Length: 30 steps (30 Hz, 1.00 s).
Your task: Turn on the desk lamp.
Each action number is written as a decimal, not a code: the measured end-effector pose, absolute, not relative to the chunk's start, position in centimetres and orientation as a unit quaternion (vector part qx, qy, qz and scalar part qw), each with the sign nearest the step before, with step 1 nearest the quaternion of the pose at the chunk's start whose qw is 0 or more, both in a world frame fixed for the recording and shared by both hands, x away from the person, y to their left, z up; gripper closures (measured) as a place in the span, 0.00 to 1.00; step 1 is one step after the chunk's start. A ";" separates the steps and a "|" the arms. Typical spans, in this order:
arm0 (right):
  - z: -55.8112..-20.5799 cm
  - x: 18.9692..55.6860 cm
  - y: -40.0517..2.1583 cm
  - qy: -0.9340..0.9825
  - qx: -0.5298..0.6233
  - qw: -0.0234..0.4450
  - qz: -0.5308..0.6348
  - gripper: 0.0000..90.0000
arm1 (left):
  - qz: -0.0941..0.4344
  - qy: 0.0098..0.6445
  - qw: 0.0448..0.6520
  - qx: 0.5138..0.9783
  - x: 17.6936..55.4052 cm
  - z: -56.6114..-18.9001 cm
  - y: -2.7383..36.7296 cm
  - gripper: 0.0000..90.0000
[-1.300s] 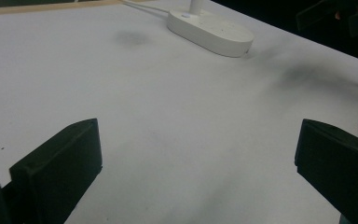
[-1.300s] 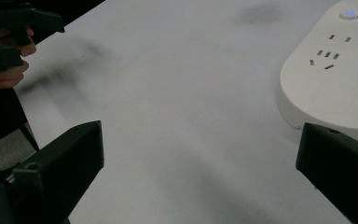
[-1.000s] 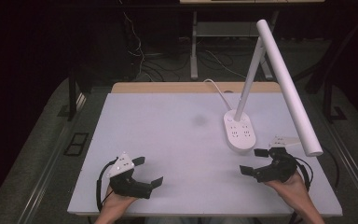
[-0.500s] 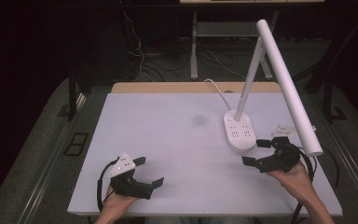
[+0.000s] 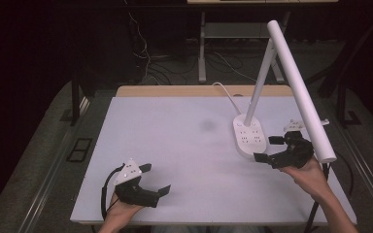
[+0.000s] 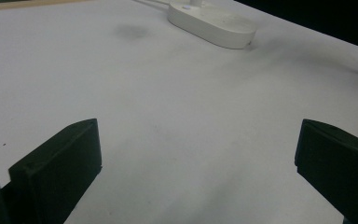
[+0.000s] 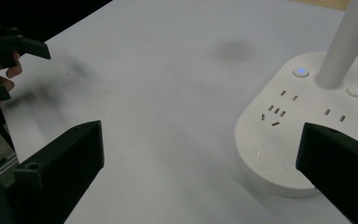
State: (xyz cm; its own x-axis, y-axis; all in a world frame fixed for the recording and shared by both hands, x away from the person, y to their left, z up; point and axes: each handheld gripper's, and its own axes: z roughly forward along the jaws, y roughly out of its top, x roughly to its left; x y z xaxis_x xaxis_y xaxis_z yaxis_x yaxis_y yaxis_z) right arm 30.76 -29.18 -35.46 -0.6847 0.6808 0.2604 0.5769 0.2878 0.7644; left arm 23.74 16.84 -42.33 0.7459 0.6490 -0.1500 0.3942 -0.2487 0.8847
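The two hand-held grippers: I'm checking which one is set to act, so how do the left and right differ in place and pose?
The left hand-held gripper sits near the table's front edge with bare surface around it; the right hand-held gripper sits beside the lamp base. The left points across open table toward that base; the right has the base's near edge between its jaws, not touching it. Both are open and hold nothing.

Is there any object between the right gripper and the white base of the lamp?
Nothing visible stands between them. The right gripper hovers with open jaws just beside the lamp base, over bare table. In the right gripper view the base lies directly ahead, unobstructed.
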 end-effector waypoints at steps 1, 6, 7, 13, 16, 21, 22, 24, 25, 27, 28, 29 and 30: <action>-35.5 30.9 -29.3 0.800 0.393 0.058 0.449 0.01 | 0.124 0.335 0.514 0.780 23.7 -42.3 16.8 0.00; -35.4 31.7 -29.7 0.797 0.395 0.053 0.453 0.01 | 0.123 0.335 0.515 0.779 23.8 -42.3 16.9 0.00; -35.4 31.9 -29.8 0.797 0.397 0.054 0.452 0.01 | 0.123 0.335 0.515 0.779 23.8 -42.3 16.9 0.00; -35.5 32.9 -30.0 0.801 0.401 0.049 0.442 0.01 | 0.121 0.335 0.514 0.780 23.8 -42.4 16.8 0.00; -35.3 33.4 -30.1 0.802 0.400 0.049 0.441 0.01 | 0.121 0.336 0.515 0.779 23.8 -42.4 16.9 0.00; -35.2 34.4 -30.0 0.804 0.398 0.049 0.439 0.01 | 0.121 0.339 0.516 0.777 23.8 -42.4 16.9 0.00; -35.3 34.6 -30.1 0.806 0.397 0.052 0.437 0.01 | 0.121 0.339 0.516 0.778 23.8 -42.4 16.9 0.00; -35.3 34.9 -30.1 0.805 0.399 0.053 0.435 0.01 | 0.120 0.339 0.516 0.778 23.8 -42.4 16.9 0.00; -35.3 35.1 -30.1 0.805 0.399 0.054 0.436 0.01 | 0.120 0.338 0.516 0.778 23.9 -42.4 16.9 0.00; -35.4 35.5 -30.2 0.804 0.401 0.057 0.436 0.01 | 0.119 0.338 0.516 0.778 23.9 -42.4 16.9 0.00; -35.4 35.7 -30.3 0.804 0.400 0.055 0.436 0.01 | 0.119 0.337 0.516 0.778 23.9 -42.4 16.9 0.00; -35.4 35.8 -30.4 0.804 0.402 0.055 0.434 0.01 | 0.119 0.337 0.516 0.778 23.9 -42.4 16.9 0.00; -35.5 36.0 -30.4 0.804 0.402 0.054 0.435 0.01 | 0.119 0.337 0.516 0.779 23.9 -42.4 16.9 0.00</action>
State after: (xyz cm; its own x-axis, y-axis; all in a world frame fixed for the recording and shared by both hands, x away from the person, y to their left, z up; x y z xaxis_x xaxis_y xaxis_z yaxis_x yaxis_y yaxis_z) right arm 35.99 -30.45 -35.47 -0.6704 0.6936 0.2634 0.6001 0.2982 0.7423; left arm 23.90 16.89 -42.43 0.7440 0.6480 -0.1628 0.4029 -0.2407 0.8830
